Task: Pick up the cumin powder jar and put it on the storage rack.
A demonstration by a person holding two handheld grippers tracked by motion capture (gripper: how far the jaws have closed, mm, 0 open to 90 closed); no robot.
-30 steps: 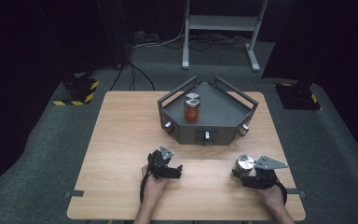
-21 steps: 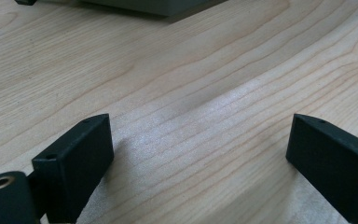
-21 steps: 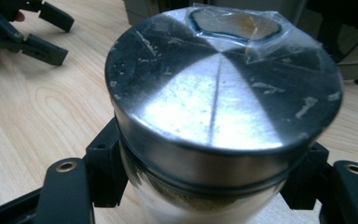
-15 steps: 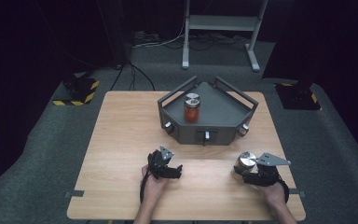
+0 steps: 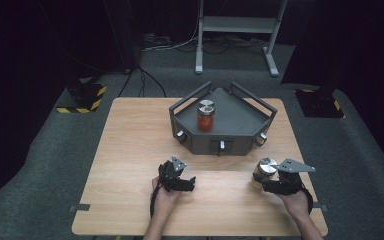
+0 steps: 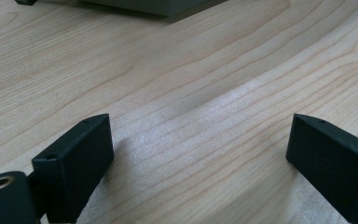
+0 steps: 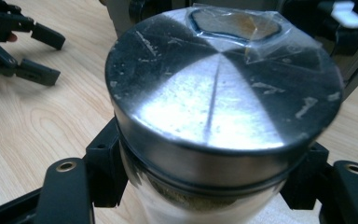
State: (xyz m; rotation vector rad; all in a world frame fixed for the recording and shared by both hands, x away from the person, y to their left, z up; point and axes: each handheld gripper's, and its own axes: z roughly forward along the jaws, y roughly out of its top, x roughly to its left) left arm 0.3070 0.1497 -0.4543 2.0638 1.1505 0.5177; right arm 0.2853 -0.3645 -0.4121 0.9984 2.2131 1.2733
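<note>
Gripping a round jar (image 7: 223, 140) with scratched metal lid, right tongs (image 7: 205, 182) clamped, left tongs (image 6: 200, 163) apart over grainy wood table (image 6: 191, 70).

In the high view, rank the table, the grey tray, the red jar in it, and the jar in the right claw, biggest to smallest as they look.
1. Wooden table
2. Grey tray
3. Red jar and the silver-lidded jar in the right claw: they look about alike, and the held one sits nearer the camera, so no ranking.

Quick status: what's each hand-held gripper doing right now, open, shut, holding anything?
Left hand-held gripper: open, nothing between its jaws, over bare table.
Right hand-held gripper: shut on the metal-lidded jar.
</note>
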